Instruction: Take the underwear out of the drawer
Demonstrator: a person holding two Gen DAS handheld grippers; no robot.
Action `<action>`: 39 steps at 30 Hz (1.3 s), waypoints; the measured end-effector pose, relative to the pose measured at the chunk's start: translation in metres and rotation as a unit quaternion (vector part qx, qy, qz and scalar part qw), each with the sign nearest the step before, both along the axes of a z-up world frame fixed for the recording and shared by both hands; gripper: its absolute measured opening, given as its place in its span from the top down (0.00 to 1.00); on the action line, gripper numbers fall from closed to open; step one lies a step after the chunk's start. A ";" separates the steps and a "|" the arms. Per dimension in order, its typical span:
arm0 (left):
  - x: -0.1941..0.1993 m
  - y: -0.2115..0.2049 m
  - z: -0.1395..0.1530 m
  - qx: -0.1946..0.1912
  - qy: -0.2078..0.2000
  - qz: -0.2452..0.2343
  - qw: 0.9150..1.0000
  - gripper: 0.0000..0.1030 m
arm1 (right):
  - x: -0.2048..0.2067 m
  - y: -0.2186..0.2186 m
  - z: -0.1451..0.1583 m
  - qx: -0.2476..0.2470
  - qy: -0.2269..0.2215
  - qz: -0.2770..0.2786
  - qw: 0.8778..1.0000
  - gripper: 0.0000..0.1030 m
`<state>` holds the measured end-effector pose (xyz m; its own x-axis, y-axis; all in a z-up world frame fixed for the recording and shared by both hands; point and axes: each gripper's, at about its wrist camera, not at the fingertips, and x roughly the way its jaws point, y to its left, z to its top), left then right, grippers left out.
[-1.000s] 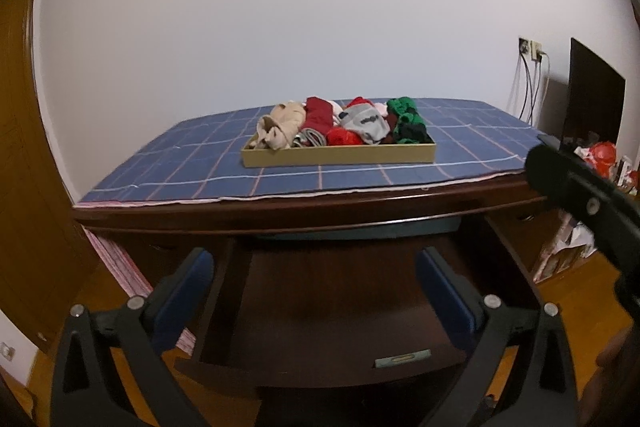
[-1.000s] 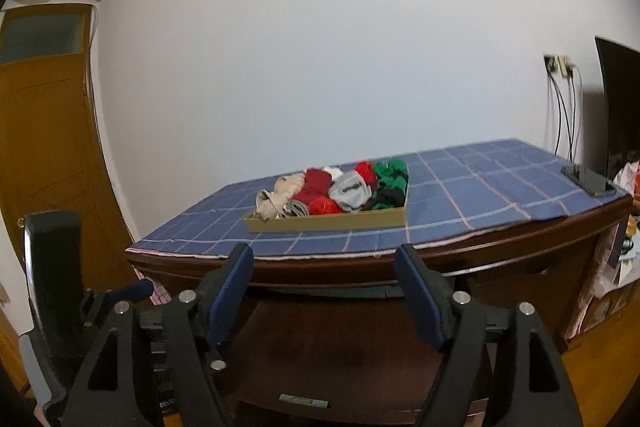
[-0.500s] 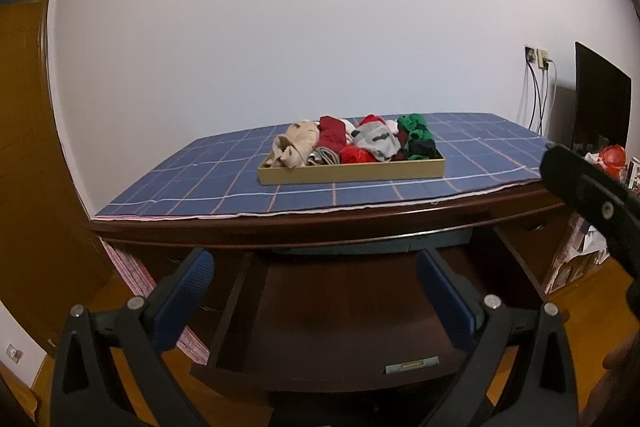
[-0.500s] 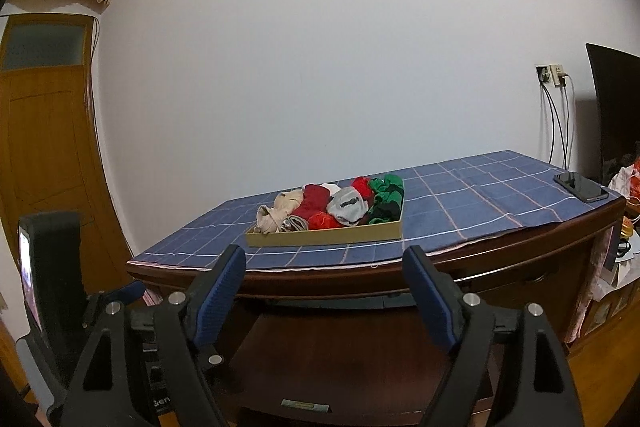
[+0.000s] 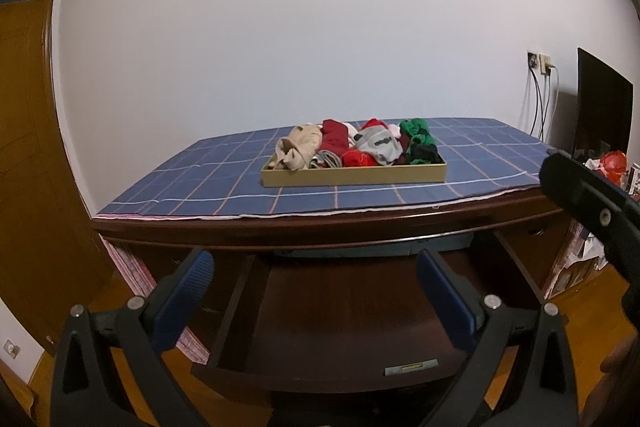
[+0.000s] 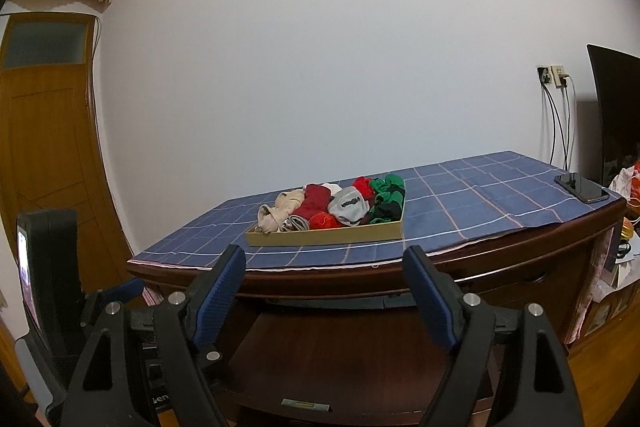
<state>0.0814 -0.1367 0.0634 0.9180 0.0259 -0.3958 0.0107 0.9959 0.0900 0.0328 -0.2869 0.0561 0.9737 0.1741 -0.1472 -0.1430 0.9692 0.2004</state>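
A tan shallow tray [image 5: 352,177] [image 6: 324,238] sits mid-desk on the blue checked cloth. It holds a pile of underwear [image 5: 360,145] [image 6: 340,207] in beige, dark red, red, grey and green. Below the desk top a dark wooden drawer [image 5: 340,315] [image 6: 352,359] is pulled out; I see only bare wood and a small label inside. My left gripper [image 5: 314,291] is open over the drawer, with nothing between its fingers. My right gripper [image 6: 326,287] is open too, level with the desk's front edge, and holds nothing. Each gripper's black body shows at the edge of the other's view.
A black phone [image 6: 582,187] lies at the desk's right corner. A dark screen [image 5: 604,115] and wall socket with cables [image 6: 554,75] stand to the right, with clutter below. A wooden door [image 6: 44,155] is on the left. The wall is behind the desk.
The right gripper's jaws have spread a little wider. In both views the desk and tray sit slightly lower in the picture than a second ago.
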 end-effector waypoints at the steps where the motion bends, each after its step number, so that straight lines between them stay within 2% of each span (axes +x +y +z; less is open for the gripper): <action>1: 0.000 0.000 0.000 0.000 0.000 0.000 1.000 0.00 | 0.000 0.000 0.000 0.000 0.001 0.001 1.000 0.20; 39: 0.001 0.003 0.000 -0.003 0.003 0.004 1.000 0.00 | 0.001 0.002 -0.001 0.000 0.004 0.000 1.000 0.20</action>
<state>0.0824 -0.1342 0.0633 0.9153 0.0309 -0.4015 0.0030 0.9965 0.0834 0.0341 -0.2849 0.0552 0.9723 0.1742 -0.1557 -0.1415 0.9694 0.2008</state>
